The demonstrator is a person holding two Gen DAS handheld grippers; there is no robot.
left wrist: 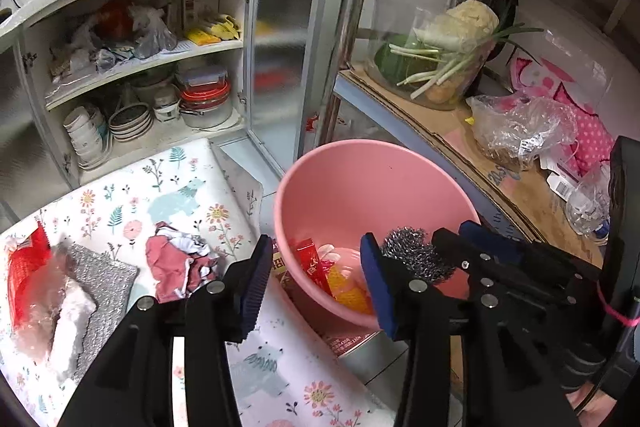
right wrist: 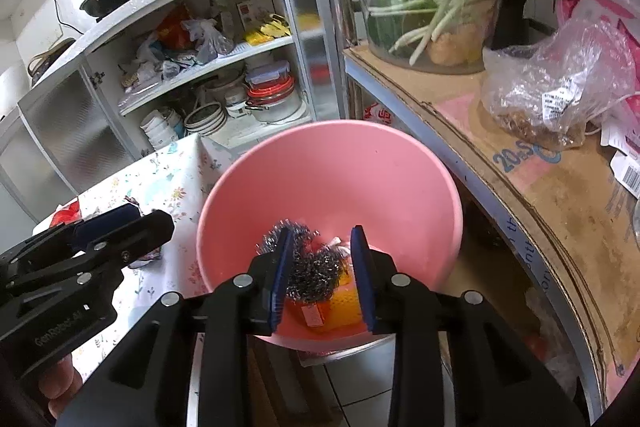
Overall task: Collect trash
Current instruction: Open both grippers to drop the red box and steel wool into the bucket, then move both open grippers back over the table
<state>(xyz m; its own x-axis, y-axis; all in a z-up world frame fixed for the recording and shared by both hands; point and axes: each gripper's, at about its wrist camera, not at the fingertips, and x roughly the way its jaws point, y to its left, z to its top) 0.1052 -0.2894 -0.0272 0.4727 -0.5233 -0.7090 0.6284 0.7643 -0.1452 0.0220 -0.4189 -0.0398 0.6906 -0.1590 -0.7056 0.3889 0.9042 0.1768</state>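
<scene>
Steel scourer: between the right gripper jaws, over the pink basin; rounded tangle, long axis not clear.
Right jaws: parted, left pad against the scourer, right pad clear of it.
Left gripper: jaws spread, nothing between them, above the basin's near rim.
Basin contents: red packet, orange piece.
Tabletop: floral cloth, crumpled pink wrapper, grey sponge cloth.
Room: open cupboard of dishes, cardboard-lined shelf.

Even, soft daylight, mild glare on white tiles, strong fisheye bending and dark corners.
</scene>
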